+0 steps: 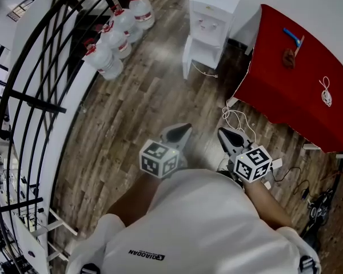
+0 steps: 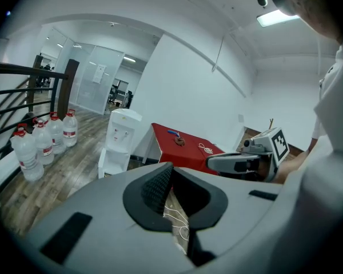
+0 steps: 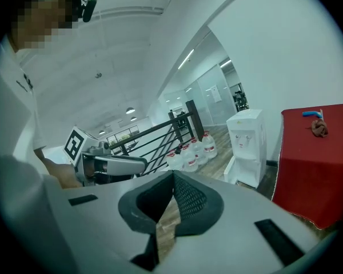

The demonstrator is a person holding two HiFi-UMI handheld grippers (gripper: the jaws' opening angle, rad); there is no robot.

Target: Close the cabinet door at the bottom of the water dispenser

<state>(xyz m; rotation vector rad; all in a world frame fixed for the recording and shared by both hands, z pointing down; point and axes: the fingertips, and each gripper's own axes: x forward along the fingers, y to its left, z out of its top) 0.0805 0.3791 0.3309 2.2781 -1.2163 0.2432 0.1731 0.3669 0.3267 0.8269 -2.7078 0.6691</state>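
nearest, low in the head view, are my two tools. the left gripper [image 1: 180, 133] has its jaws together on nothing, and the right gripper [image 1: 231, 139] is closed and empty too. both point up the frame across the bare wood floor [image 1: 143, 107]. just above the right one a white cord [image 1: 235, 116] loops on the boards, by the corner of the red table [image 1: 291, 73] at right.

farther off, at the top centre, stands the dispenser [image 1: 212, 13], with bottles [image 1: 117, 36] to its left. its bottom door [image 1: 187, 57] hangs open, swung out toward the left of the cabinet.

i judge this is the approach — well apart from the door, nothing touched yet. next i need to close the distance, step clear of the cord, drop a gripper low and put closed jaws against the door's outer face to swing it to the cabinet — a push, no grasp needed.
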